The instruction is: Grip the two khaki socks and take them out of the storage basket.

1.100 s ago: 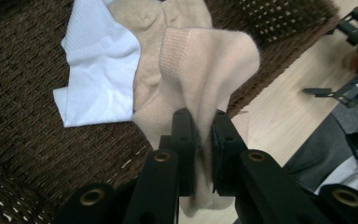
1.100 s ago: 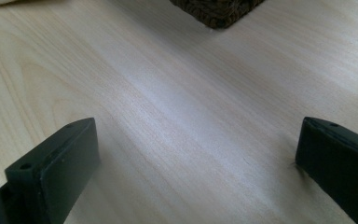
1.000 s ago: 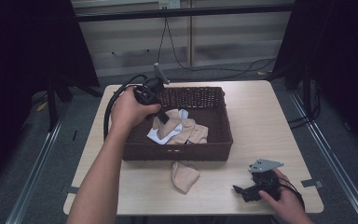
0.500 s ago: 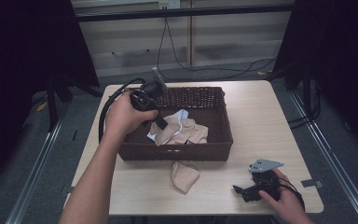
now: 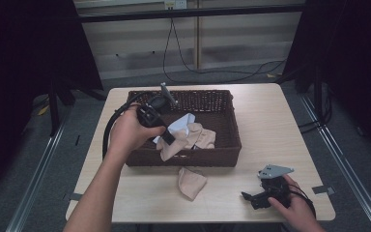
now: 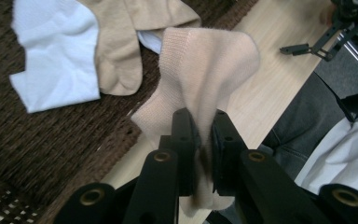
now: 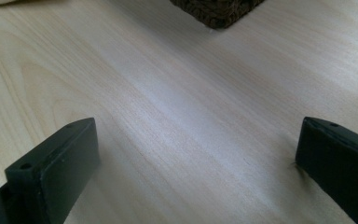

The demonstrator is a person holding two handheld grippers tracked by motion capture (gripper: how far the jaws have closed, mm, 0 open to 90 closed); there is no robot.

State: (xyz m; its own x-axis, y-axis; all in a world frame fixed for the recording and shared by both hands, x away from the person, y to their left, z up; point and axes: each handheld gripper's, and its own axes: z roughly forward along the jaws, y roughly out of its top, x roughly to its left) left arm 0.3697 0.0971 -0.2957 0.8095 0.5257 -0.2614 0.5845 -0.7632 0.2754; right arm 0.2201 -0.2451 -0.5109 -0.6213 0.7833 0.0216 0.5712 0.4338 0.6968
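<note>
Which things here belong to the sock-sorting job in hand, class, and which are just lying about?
Part of the job:
- left gripper, shut on a beige sock
- wicker basket
- beige socks and white sock in the basket
- beige sock on the table

Just lying about:
- right gripper, open, resting on the table
- floor cables

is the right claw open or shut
Open. In the right gripper view the right claw has its two jaws far apart over the bare table, with nothing between them.
</note>
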